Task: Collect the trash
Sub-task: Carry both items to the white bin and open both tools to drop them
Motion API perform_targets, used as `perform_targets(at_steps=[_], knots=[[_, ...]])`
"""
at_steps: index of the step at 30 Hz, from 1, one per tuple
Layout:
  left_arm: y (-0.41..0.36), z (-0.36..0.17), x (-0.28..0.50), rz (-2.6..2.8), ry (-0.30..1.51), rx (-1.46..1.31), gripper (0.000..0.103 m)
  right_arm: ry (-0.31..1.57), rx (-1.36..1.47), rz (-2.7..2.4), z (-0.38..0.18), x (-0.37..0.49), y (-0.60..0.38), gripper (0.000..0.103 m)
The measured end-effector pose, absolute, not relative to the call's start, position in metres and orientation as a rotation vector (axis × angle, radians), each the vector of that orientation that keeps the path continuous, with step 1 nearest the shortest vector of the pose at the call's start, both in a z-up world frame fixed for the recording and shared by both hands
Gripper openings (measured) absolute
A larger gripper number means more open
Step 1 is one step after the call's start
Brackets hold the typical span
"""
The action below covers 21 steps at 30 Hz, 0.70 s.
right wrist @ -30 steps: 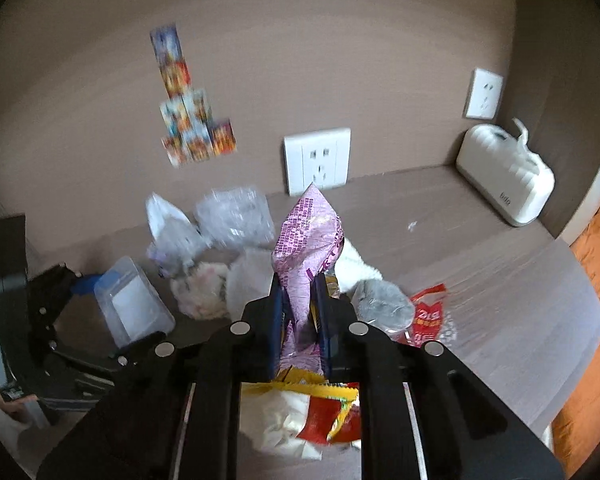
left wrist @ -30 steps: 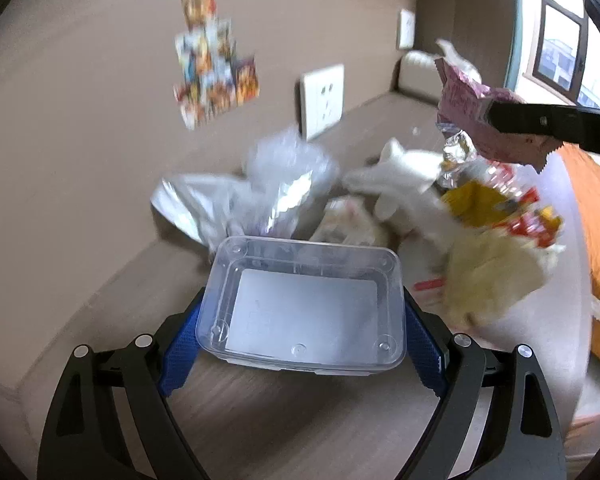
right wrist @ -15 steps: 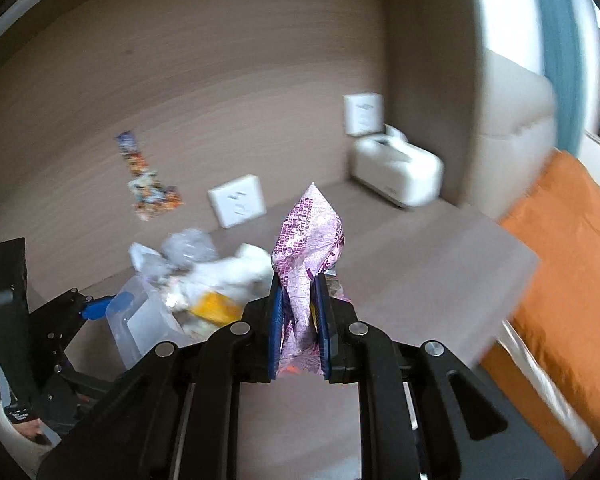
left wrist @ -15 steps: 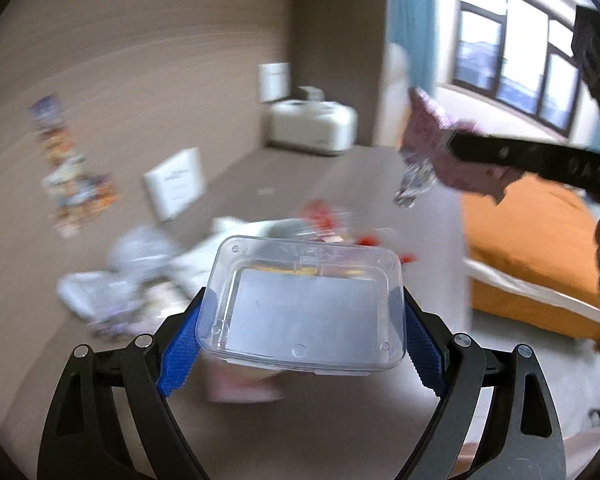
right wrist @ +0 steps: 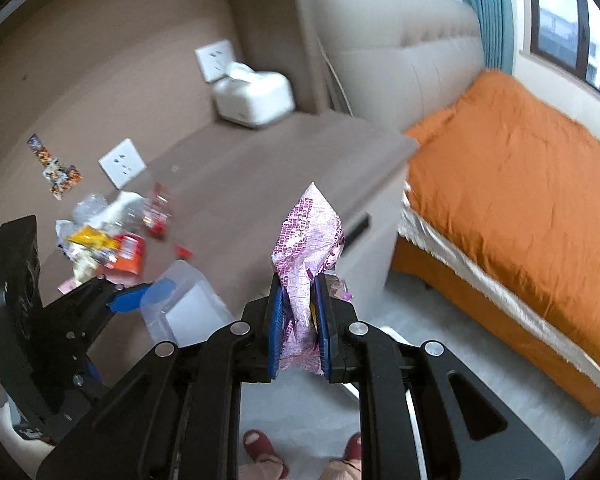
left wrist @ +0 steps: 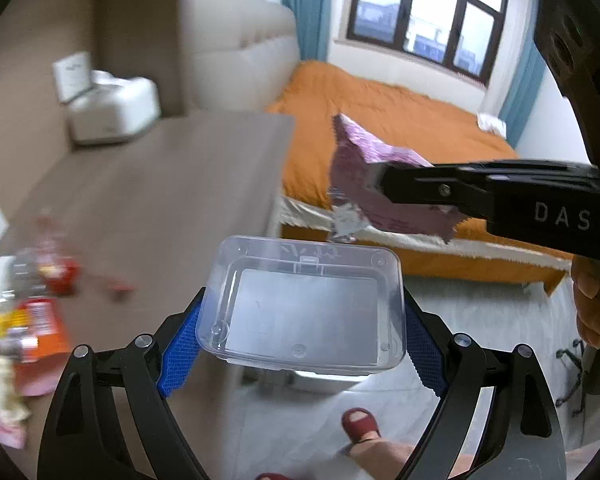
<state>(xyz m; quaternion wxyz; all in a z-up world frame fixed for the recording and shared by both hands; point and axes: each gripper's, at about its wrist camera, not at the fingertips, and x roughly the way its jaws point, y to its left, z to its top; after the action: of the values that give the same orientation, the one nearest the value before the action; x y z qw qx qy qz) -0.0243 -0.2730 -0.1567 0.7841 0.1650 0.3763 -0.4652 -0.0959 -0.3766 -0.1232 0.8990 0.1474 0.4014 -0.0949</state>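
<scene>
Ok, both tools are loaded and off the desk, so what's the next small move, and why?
Probably carry both on toward a bin, which isn't in view yet. The right tool is shut on the purple wrapper, the left tool grips the clear plastic box, and both hang over the floor past the desk edge.

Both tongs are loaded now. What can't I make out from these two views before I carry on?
- Trash bin: in neither view.
- Pile of wrappers on the tabletop: motion-blurred in both views, items indistinct.
- Clear plastic box: right wrist view shows only a corner behind the left tongs.
- Pink wrapper: its lower part is hidden between the right tongs.
</scene>
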Motion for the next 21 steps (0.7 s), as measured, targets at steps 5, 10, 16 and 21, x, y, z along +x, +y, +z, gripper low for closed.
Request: perform_targets(at_steps=[5, 10, 16, 21], knots=[[-0.335, -0.209, -0.045, -1.037, 0.883, 0.388, 0.086, 0.935, 0.34, -0.148, -0.192, -0.116, -0.435, 0.016], [-0.389, -0.313, -0.054, -1.049, 1.002, 0.435, 0.086, 1.041, 0.391, -0.12, -0.283, -0.121, -0.475, 0.017], [-0.437, -0.453, -0.055, -1.031, 1.069, 0.528, 0.086, 1.14, 0.434, -0.085, -0.421, -0.107, -0.513, 0.016], [-0.461, -0.542, -0.045, -0.995, 1.115, 0.558, 0.086, 1.205, 0.439, -0.068, -0.517, -0.095, -0.526, 0.022]])
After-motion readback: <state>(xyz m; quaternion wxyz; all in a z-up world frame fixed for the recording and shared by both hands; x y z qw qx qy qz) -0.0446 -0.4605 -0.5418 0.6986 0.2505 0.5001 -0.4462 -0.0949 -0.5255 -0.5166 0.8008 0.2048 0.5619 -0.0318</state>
